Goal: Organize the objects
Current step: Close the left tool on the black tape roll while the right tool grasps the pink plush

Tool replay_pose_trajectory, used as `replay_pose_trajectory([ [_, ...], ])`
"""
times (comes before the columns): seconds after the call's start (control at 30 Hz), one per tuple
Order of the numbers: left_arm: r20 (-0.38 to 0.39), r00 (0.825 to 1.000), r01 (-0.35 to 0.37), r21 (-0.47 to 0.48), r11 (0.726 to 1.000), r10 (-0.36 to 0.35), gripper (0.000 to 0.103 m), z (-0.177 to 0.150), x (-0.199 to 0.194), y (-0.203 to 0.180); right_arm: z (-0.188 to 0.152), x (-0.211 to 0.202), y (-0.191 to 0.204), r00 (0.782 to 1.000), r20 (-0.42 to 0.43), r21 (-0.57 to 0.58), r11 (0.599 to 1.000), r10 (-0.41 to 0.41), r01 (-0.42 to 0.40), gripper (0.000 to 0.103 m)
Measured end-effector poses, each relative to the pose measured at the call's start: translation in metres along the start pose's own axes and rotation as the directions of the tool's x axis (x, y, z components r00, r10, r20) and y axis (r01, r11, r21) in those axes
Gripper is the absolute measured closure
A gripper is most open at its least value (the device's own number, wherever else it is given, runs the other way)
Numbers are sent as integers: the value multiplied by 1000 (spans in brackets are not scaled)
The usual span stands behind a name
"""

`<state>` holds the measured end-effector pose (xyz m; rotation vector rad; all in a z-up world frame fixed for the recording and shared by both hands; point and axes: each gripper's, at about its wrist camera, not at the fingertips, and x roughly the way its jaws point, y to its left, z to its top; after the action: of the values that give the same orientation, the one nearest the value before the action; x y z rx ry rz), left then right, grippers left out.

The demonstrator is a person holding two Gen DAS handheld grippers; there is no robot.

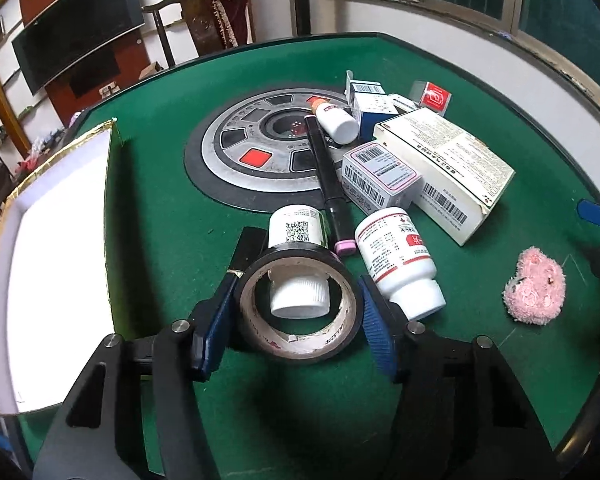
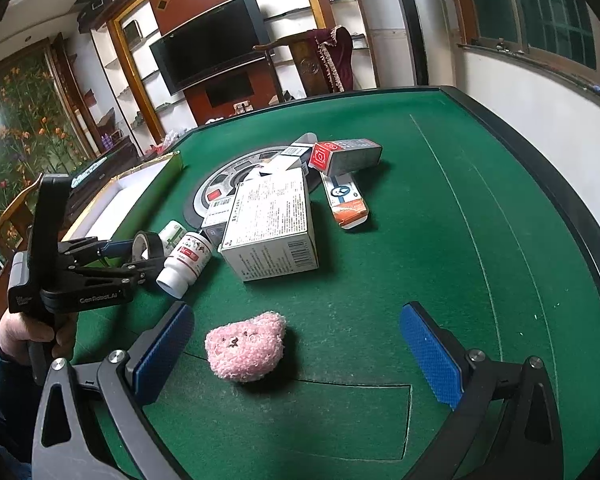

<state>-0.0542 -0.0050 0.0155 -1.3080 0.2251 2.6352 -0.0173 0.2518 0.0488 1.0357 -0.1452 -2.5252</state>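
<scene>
A roll of black tape stands tilted on the green table, just in front of a white bottle whose cap shows through the roll's hole. My left gripper is shut on the roll, one blue pad against each side. The right wrist view shows that gripper with the roll at the left. My right gripper stands open over the felt. A pink plush bear head lies between its fingers, nearer the left one and touching neither.
An open white box with a gold rim lies at the left. A black marker, a red-labelled bottle and several medicine boxes crowd the centre disc. A person's hand holds the left gripper.
</scene>
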Motion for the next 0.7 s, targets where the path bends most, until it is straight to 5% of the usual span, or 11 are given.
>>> replay_pose_trajectory([
  [0.4, 40, 999, 33, -87, 996, -30, 44, 0, -10, 22, 0, 1, 4, 1000, -15, -26, 1000, 0, -1, 0],
  [0.7, 68, 996, 62, -97, 993, -55, 44, -1, -17, 25, -4, 23, 30, 991, -132, -156, 988, -1, -20, 0],
])
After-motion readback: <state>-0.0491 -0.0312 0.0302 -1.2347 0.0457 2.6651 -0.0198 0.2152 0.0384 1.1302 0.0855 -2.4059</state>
